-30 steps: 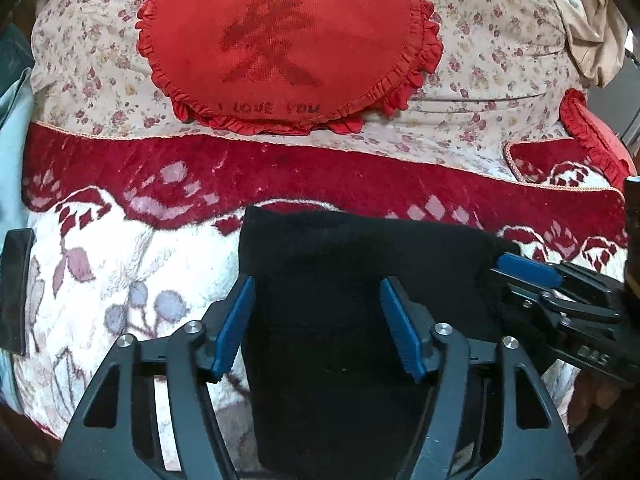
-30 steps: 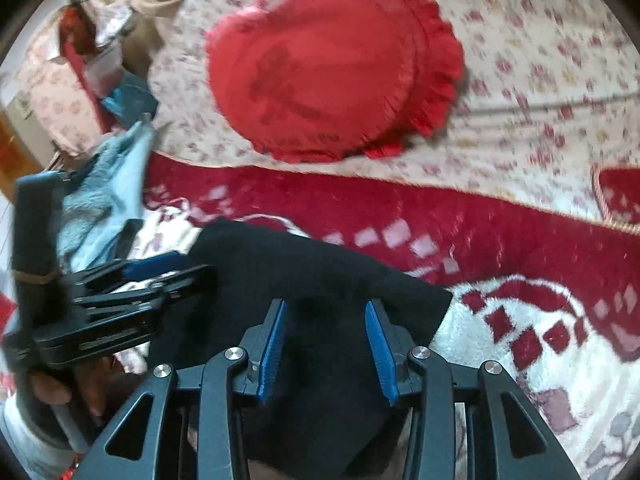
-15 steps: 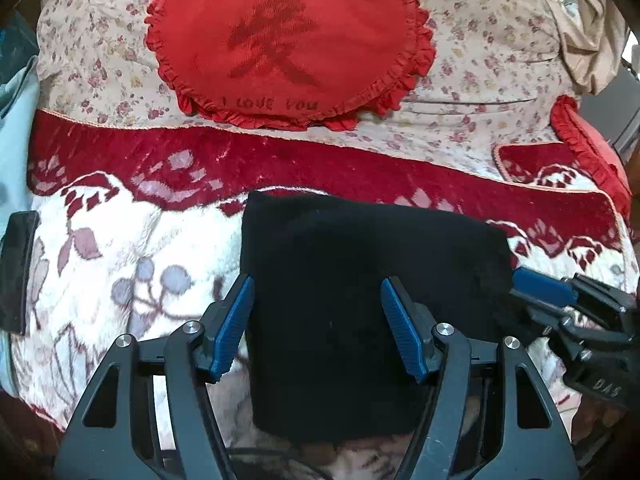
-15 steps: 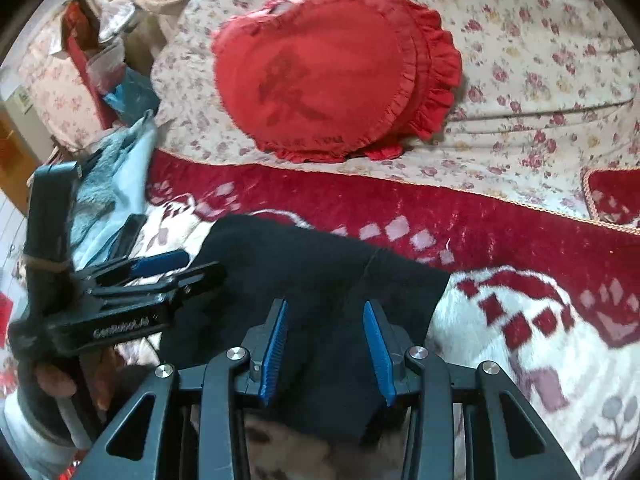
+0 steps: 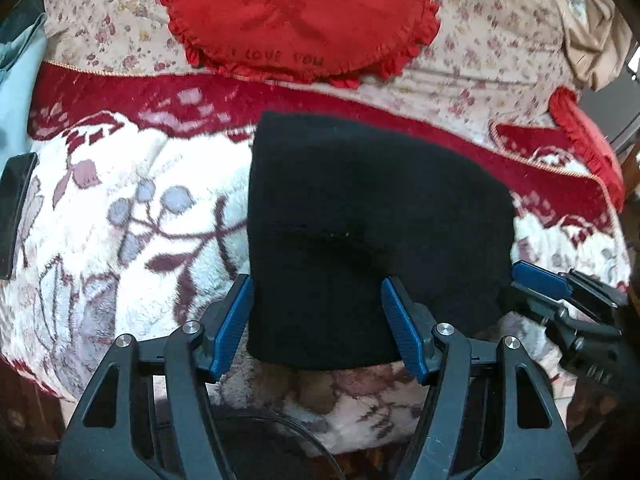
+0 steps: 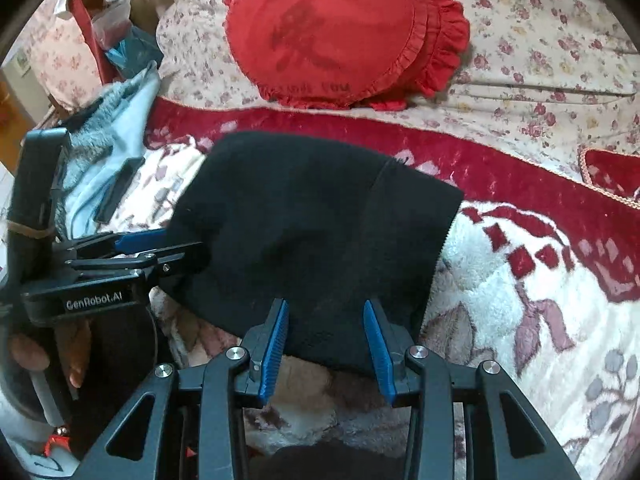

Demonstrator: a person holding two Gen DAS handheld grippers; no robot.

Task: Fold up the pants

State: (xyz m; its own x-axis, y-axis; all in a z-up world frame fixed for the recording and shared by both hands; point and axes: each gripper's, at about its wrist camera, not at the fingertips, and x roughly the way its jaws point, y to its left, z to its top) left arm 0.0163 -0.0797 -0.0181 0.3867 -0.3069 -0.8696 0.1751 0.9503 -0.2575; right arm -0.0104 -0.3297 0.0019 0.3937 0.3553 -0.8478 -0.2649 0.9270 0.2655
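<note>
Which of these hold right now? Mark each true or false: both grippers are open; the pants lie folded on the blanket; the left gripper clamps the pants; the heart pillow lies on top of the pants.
1. Both the left gripper and the right gripper are open. True.
2. The black pants lie folded on the blanket. True.
3. The left gripper clamps the pants. False: its jaws stand apart, gripping nothing.
4. The red heart pillow lies on the pants. False: it lies beyond them, apart.
</note>
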